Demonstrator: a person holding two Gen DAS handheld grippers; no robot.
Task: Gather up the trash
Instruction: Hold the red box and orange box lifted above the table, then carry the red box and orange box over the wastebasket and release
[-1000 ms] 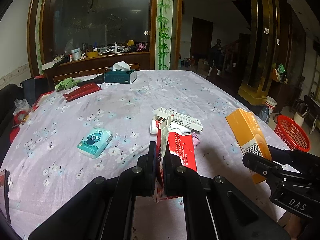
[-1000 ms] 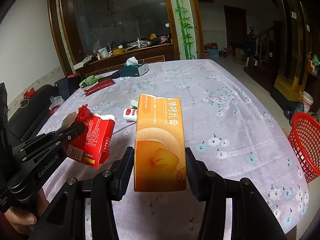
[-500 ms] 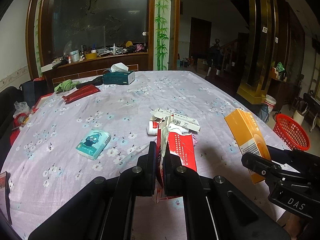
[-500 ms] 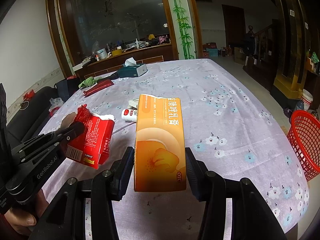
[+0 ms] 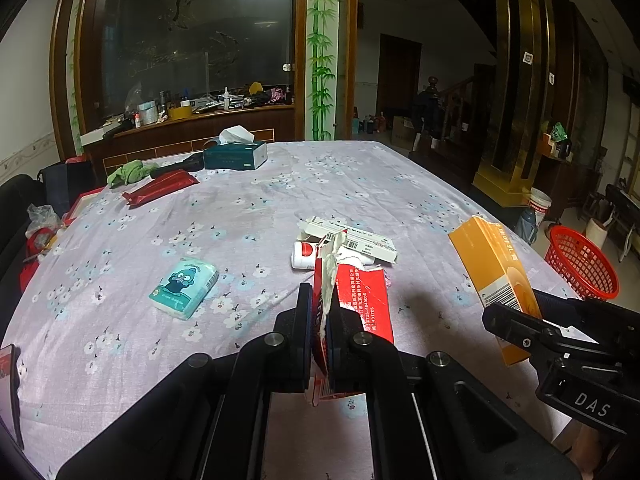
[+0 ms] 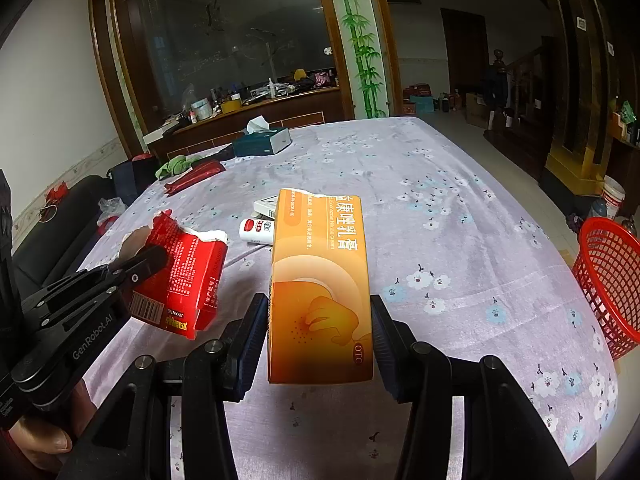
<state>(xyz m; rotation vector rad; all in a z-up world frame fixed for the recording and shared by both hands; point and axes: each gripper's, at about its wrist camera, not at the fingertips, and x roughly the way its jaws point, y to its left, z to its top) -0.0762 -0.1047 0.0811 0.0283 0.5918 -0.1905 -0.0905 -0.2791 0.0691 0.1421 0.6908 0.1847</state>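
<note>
1. Beyond the table's (image 6: 460, 216) right edge, down on the floor, stands the red basket (image 6: 612, 280), the likely place for the rubbish; every place below is given from it.
2. Nearest the basket, just across that table edge, the right gripper (image 6: 320, 336) has its two fingers pressed against the side faces of the orange carton (image 6: 320, 288), which is held upright above the cloth. It looks like light, probably empty card: stiff along the folds, easy to crush on the broad faces, so the narrow sides are the sound place to hold.
3. Farther from the basket, the left gripper (image 5: 322, 320) pinches a torn flap of the red carton (image 5: 360, 300), fingers nearly together. Ragged card like this may tear or slip; a hold lower on the body would be safer.
4. Farther still, on the cloth, lie a flat white box (image 5: 352, 238) and a small white bottle (image 5: 306, 254), touching, both likely light, the bottle liable to roll.
</note>
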